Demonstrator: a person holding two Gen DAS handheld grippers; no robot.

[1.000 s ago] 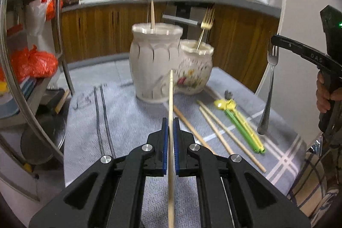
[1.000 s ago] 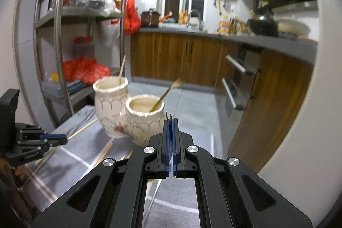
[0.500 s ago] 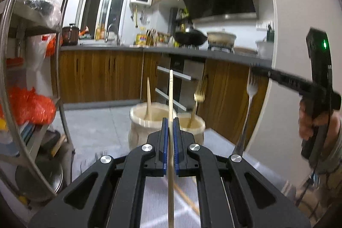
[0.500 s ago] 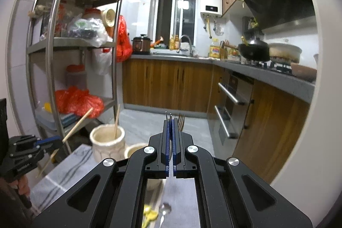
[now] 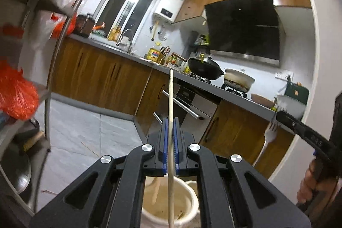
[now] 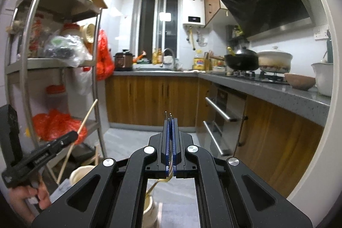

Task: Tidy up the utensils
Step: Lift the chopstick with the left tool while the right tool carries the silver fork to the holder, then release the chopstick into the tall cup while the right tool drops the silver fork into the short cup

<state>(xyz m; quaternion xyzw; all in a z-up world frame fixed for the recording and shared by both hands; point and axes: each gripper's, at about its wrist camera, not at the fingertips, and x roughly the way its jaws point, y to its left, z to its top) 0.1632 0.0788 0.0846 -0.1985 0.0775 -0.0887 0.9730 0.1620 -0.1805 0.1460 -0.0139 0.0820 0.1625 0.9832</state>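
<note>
Both claws lifted clear of the counter, each carrying one utensil above the jars

The kitchen now fills both views where the cloth-covered counter lay a second ago: both hands have risen and tipped toward level. The larger cream jar point(image 5: 168, 204) sits at 6 o'clock under the left claw point(image 5: 170, 142), which is clamped on a wooden chopstick point(image 5: 170, 112) hanging over the jar's mouth beside one already inside. The right claw point(image 6: 170, 142) is closed on a steel fork point(image 5: 269, 136), tines up, above the smaller jar point(image 6: 149, 206) holding a gold fork. My judgement: lowering and releasing come next.
</note>
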